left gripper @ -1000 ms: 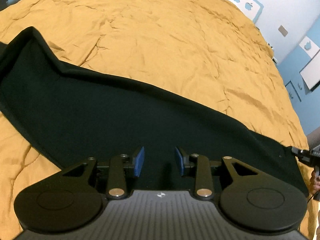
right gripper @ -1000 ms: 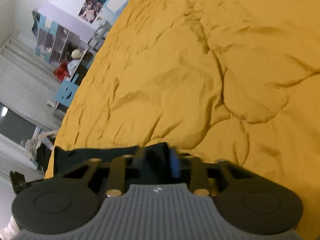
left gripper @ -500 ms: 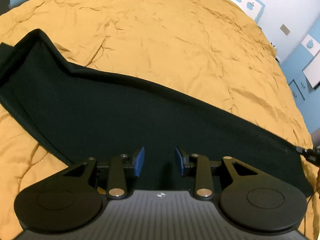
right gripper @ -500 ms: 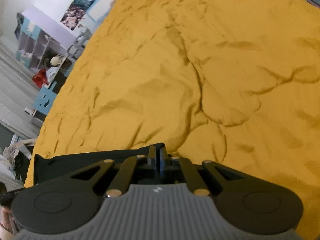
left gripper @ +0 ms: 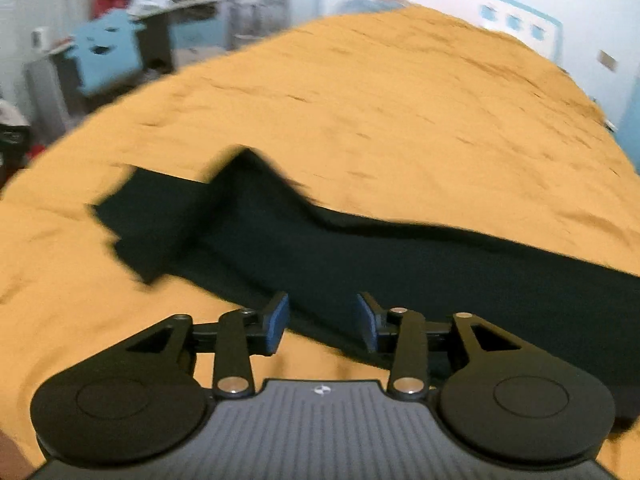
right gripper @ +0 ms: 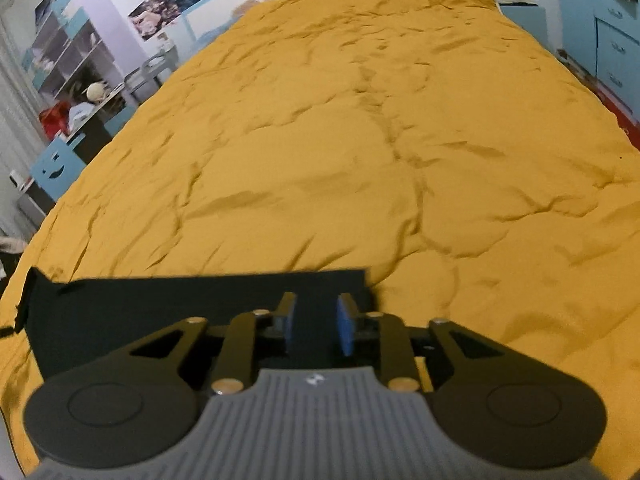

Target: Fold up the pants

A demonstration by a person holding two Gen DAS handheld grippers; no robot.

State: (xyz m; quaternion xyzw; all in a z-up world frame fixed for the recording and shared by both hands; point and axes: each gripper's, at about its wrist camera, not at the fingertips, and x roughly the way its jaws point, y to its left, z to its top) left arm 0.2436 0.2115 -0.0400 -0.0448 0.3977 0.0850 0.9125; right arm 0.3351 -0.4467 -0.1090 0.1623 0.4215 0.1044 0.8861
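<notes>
- Lying flat on the bed [right gripper: 360, 152], the black pants [left gripper: 400, 272] stretch as a long dark band across the orange bedspread [left gripper: 380, 120], near the bed's closest edge in both views.
- In the left wrist view the pants run from a squared end at the left, where one layer lies folded over another, to the right border of the picture; that view is blurred, so seams and finer folds cannot be made out.
- In the right wrist view the pants [right gripper: 180, 300] show as a flat dark strip with a straight far edge and a squared right end, which lies just beyond the fingertips.
- The left hand-held gripper [left gripper: 322, 322] hangs above the near edge of the pants, its jaws standing apart and having just been widening; nothing is between the blue pads [left gripper: 276, 322], and cloth and bedspread show through the gap.
- The right hand-held gripper [right gripper: 316, 322] hangs above the right end of the pants, jaws having just been parting, with a clear gap between its blue pads [right gripper: 345, 330]; they do not press on the cloth seen below.
- The bedspread is creased all over and bare beyond the pants.
- Past the bed's left edge stand a blue box with a smiling face [right gripper: 56, 164], shelves [right gripper: 64, 52] and a cluttered desk.
- Posters [right gripper: 176, 0] hang on the far wall; blue drawers [right gripper: 616, 44] stand beyond the bed's far right corner.
</notes>
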